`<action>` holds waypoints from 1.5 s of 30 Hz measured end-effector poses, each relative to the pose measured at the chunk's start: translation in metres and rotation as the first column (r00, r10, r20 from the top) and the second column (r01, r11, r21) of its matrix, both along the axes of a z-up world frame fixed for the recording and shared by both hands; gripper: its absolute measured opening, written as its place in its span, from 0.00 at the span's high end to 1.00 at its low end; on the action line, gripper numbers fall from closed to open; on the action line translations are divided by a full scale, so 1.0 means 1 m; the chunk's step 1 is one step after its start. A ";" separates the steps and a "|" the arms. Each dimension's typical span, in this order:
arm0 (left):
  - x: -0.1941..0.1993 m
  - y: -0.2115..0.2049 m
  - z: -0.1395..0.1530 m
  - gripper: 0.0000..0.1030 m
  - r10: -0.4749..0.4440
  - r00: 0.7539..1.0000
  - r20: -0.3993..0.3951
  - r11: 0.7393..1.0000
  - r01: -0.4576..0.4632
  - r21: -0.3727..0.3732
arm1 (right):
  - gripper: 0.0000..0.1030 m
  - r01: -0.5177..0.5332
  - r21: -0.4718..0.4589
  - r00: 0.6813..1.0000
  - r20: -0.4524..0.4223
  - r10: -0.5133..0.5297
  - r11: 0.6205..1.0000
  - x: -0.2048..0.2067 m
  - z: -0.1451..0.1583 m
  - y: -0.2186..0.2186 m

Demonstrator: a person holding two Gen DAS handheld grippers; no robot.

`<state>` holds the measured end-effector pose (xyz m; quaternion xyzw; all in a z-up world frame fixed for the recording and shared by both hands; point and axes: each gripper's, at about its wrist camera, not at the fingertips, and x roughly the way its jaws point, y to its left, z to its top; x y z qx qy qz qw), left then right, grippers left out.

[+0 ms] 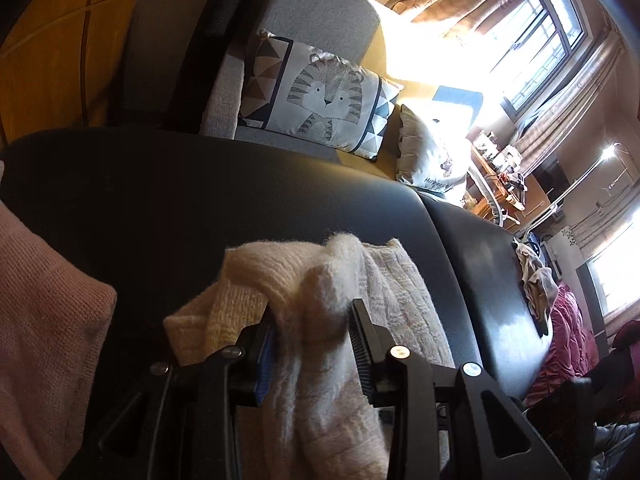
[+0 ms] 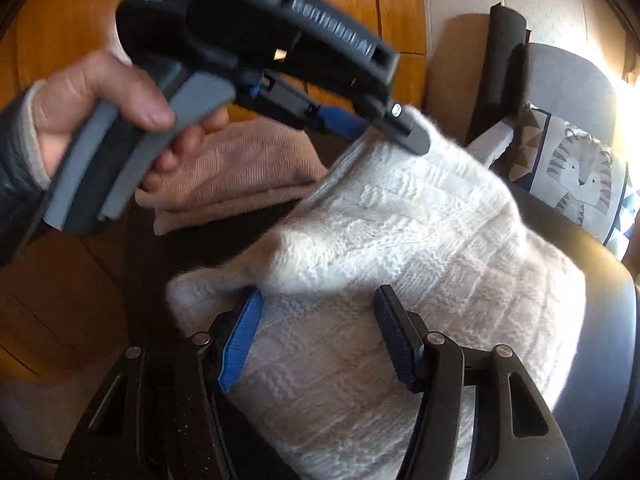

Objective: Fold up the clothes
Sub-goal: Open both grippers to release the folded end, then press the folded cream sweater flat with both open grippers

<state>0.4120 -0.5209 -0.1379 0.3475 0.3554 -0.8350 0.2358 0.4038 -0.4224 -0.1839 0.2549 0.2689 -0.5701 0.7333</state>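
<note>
While the cream knit sweater [image 2: 400,240] lay draped over the dark padded surface [image 1: 200,200], the left claw [image 1: 310,332] was clamped on a bunched fold of it, cloth filling the gap btwn the pads. The right claw [image 2: 316,336] stood fairly wide w/ knit btwn its fingers; the pads didn't seem to press, though the fisheye view made that hard to judge. Sweater's long axis ran away from the right claw toward the left one, which gripped the far end. A folded pink garment [image 2: 224,168] sat just beyond, near the person's hand [image 2: 100,120].
</note>
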 end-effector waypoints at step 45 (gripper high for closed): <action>-0.021 0.015 -0.057 0.70 -0.037 0.992 0.120 0.996 0.046 -0.072 | 0.03 -0.072 0.094 0.969 -0.231 0.092 0.993 -0.039 -0.018 0.012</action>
